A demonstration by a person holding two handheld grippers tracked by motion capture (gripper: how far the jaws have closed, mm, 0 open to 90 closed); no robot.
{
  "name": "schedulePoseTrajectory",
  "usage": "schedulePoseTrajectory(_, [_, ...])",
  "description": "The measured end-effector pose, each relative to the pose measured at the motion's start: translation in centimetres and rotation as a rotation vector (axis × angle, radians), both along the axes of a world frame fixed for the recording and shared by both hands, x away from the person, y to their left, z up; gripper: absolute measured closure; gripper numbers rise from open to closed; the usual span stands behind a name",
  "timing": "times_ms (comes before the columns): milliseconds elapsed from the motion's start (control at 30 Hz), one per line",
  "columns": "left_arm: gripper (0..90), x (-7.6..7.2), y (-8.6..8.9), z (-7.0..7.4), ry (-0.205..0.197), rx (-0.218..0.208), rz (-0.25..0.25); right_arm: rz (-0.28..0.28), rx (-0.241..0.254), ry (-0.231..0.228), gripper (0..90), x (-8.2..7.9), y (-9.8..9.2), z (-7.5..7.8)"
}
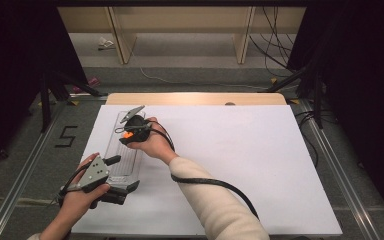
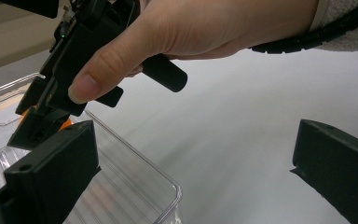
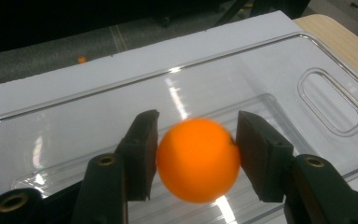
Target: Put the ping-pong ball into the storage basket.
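The right gripper [image 3: 193, 161] has its jaws pinching an orange ball [image 3: 198, 159] from both sides, low over a clear tray [image 3: 270, 70] that lies on the white counter [image 1: 240, 165]. The ball looks slightly blurred, and a sliver of gap seems to show at the far pad, so I would not call that grip secure. A smooth round ball held at two small patches could squirt out if the jaws ease or the hand tilts. From there it could bounce on the hard plastic and roll off the tray, perhaps off the counter's left edge, which is close by.

The left gripper [image 1: 122, 175] sits at the tray's near end with its jaws spread, one to each side of the tray's corner [image 2: 168, 196], gripping nothing. If it does not steady the tray, a nudge from the right hand [image 2: 200, 28] could slide the light plastic on the smooth sheet.

From above, the right hand covers most of the ball, leaving a small orange spot. I cannot tell whether the ball touches the tray floor or hangs just above it. The tray's ribs and its handle slot are hard to read through the glare.
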State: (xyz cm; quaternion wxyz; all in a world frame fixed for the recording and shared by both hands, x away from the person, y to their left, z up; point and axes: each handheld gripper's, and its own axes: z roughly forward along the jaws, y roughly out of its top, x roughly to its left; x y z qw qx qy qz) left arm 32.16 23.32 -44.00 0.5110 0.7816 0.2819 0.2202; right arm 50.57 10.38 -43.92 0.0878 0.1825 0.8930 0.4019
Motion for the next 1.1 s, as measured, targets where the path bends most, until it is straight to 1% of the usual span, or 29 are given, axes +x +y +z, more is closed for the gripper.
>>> schedulePoseTrajectory(67, [0.0,0.0,0.0,0.0,-0.001,-0.001,-0.001,0.003,0.003,-0.006,47.8,0.0,0.0,0.1])
schedulePoseTrajectory(167, [0.0,0.0,0.0,0.0,0.000,-0.001,-0.002,-0.004,-0.002,-0.020,39.6,-0.1,0.1,0.3])
schedulePoseTrajectory(233, [0.0,0.0,0.0,0.0,0.000,-0.001,-0.002,-0.009,0.012,-0.026,34.7,-0.1,0.0,0.4])
schedulePoseTrajectory(367, [0.0,0.0,0.0,0.0,0.000,-0.001,-0.002,-0.023,0.034,-0.032,28.8,-0.1,-0.2,0.8])
schedulePoseTrajectory(467, [0.0,0.0,0.0,0.0,0.001,0.002,-0.001,-0.042,0.062,-0.030,23.9,-0.1,-0.5,1.1])
schedulePoseTrajectory(567, [0.0,0.0,0.0,0.0,0.000,0.006,-0.002,-0.054,0.075,-0.037,18.5,-0.2,-0.9,1.4])
schedulePoseTrajectory(700, [0.0,0.0,0.0,0.0,0.001,0.001,0.001,-0.058,0.079,-0.043,16.6,-0.2,-1.4,1.5])
schedulePoseTrajectory(867, [0.0,0.0,0.0,0.0,0.000,0.005,-0.001,-0.075,0.087,-0.044,16.6,-0.3,-2.2,1.7])
schedulePoseTrajectory(1100, [0.0,0.0,0.0,0.0,0.001,0.004,0.000,-0.084,0.087,-0.047,16.6,-0.7,-3.6,2.0])
